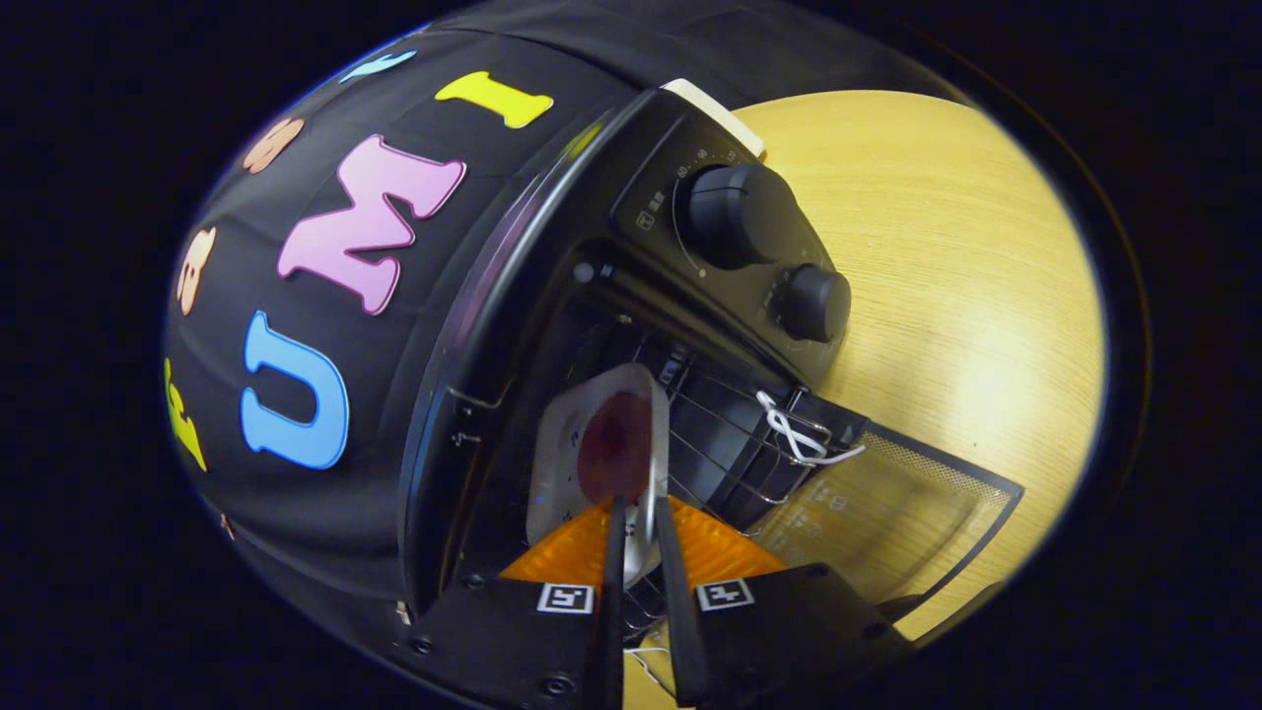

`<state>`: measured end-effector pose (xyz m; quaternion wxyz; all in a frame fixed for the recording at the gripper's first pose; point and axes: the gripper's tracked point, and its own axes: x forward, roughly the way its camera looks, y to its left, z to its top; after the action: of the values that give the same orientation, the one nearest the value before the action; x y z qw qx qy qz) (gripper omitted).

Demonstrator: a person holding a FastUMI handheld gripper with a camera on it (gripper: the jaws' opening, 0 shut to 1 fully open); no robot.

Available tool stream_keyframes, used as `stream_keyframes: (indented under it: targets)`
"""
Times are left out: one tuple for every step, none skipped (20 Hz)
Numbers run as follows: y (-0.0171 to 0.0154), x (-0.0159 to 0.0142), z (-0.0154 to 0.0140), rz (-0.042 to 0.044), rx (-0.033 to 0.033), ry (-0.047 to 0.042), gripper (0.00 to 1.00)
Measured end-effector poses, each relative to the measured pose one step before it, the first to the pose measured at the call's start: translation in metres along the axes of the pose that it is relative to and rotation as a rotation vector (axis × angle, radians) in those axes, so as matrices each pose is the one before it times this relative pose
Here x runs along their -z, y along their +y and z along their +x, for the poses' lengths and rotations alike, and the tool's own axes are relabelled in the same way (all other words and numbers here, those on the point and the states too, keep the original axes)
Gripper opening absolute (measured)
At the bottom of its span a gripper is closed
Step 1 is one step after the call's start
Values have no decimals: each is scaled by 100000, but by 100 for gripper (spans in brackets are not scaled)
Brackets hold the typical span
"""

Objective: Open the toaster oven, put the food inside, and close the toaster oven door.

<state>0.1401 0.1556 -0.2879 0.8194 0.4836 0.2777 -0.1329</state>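
A black toaster oven (552, 256) stands on the wooden table with its glass door (887, 513) dropped open toward me. My gripper (639, 518) is shut on the near rim of a white plate (577, 444) that carries a dark red piece of food (613, 449). The plate is held tilted, reaching into the oven's mouth over the wire rack (730, 444). The view is rolled, so the oven looks tipped sideways. Two round knobs, a large one (739, 212) and a small one (816, 301), sit on the oven's control panel beside the opening.
A white cord loop (799, 439) is tied to the front of the wire rack near the door hinge. The light wooden tabletop (946, 276) spreads beyond the oven. Black booth cloth (325, 325) hangs behind the oven.
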Motion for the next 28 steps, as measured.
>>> stream_keyframes:
  targets:
    - [-81,-82,-654,-1643,-881,225,29]
    - [-53,-25,-403,-1235,-848,114,33]
    - [174,174,-258,-694,-1193,839,37]
    - [428,389,-501,-571,-2246,1958,58]
    - [308,338,-247,-1353,-1577,2362,78]
    - [-174,281,-310,-2427,463,892,98]
    - [-35,30,-684,-3036,-65,267,97]
    - [178,130,-832,-3512,-933,27,98]
    - [-21,298,-592,-4564,-90,161,99]
    - [-61,344,-736,-4536,-672,1185,98]
    - [186,419,-804,-4123,-1382,1740,98]
    - [252,436,-815,-4252,-1883,1724,99]
    - [269,297,-742,-4625,-1595,1045,98]
    - [243,344,-751,-5182,-1287,674,99]
    - [115,393,-679,-4859,-997,556,98]
    - [115,404,-611,-5022,-906,864,99]
    - [-70,396,-549,-4577,-442,959,99]
    - [21,468,-560,-4146,-484,1204,99]
    - [60,663,-601,-4376,-54,1077,99]
    - [-39,505,-594,-4403,235,1318,99]
    - [-336,1008,-522,-4957,78,1603,99]
    - [-217,655,-324,-4049,310,1250,99]
    - [-359,813,-406,-4707,893,1017,99]
    - [-457,821,-249,-4418,1709,940,99]
    - [-656,999,-150,-4463,1766,1694,98]
    - [-474,844,116,-3594,1527,2499,99]
    - [-493,1130,208,-4488,1931,3503,99]
    - [-620,922,108,-4325,2250,2755,99]
